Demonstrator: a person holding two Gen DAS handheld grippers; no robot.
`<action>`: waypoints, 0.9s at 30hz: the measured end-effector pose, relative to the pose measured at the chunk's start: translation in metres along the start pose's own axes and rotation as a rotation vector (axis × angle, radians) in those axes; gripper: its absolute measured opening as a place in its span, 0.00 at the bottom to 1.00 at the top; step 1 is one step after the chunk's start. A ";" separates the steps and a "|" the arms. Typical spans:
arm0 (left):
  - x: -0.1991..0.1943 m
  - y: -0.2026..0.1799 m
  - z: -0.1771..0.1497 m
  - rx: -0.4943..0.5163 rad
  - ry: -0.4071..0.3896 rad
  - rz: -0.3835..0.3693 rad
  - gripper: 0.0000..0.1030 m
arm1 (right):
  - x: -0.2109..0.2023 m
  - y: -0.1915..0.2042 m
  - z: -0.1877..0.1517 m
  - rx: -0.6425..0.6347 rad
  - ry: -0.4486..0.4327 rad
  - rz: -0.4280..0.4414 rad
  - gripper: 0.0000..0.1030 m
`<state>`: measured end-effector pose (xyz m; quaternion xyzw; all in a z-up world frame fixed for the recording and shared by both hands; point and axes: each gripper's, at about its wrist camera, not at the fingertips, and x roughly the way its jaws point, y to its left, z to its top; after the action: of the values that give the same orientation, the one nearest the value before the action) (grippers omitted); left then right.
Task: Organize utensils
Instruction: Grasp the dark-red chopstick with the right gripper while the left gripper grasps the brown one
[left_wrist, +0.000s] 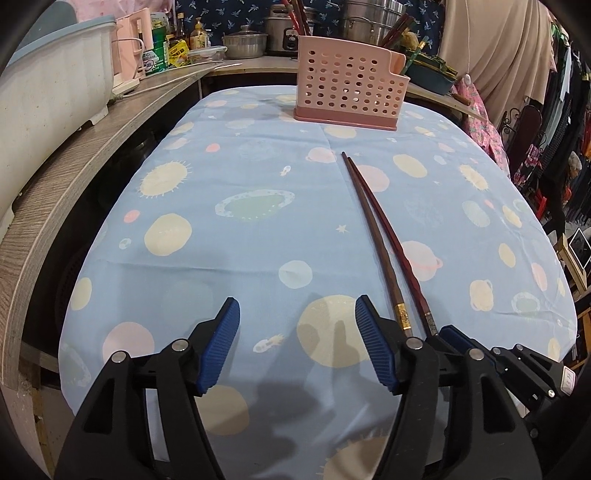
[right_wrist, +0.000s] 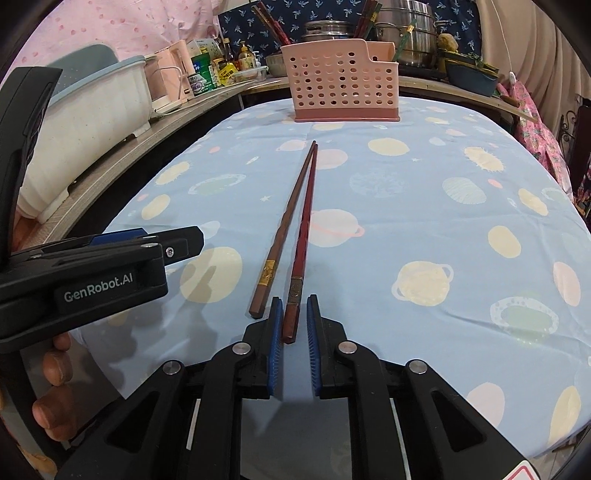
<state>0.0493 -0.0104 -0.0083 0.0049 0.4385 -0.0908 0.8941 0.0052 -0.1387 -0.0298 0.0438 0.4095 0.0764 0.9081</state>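
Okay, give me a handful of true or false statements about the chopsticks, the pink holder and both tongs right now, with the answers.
1. Two chopsticks lie on the cloth. True.
2. The pink holder lies tipped on its side. False: it stands upright.
3. The right tongs straddle the red chopstick's end, not yet clamped. True.
4. The left tongs grip the brown chopstick. False: they are open and empty.

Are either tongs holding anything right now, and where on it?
Nothing is held. The right tongs straddle the red chopstick's thick end without closing on it. The left tongs are open and empty.
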 end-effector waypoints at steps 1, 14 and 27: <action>0.000 -0.001 -0.001 0.002 0.002 -0.005 0.61 | 0.000 -0.001 0.000 0.003 0.000 -0.003 0.08; 0.003 -0.030 0.001 0.039 0.023 -0.067 0.71 | -0.009 -0.041 -0.001 0.118 -0.025 -0.050 0.07; 0.025 -0.046 -0.004 0.040 0.062 -0.077 0.66 | -0.012 -0.053 -0.002 0.147 -0.032 -0.042 0.07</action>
<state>0.0533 -0.0592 -0.0276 0.0087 0.4639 -0.1335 0.8757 0.0018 -0.1929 -0.0297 0.1031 0.4001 0.0262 0.9103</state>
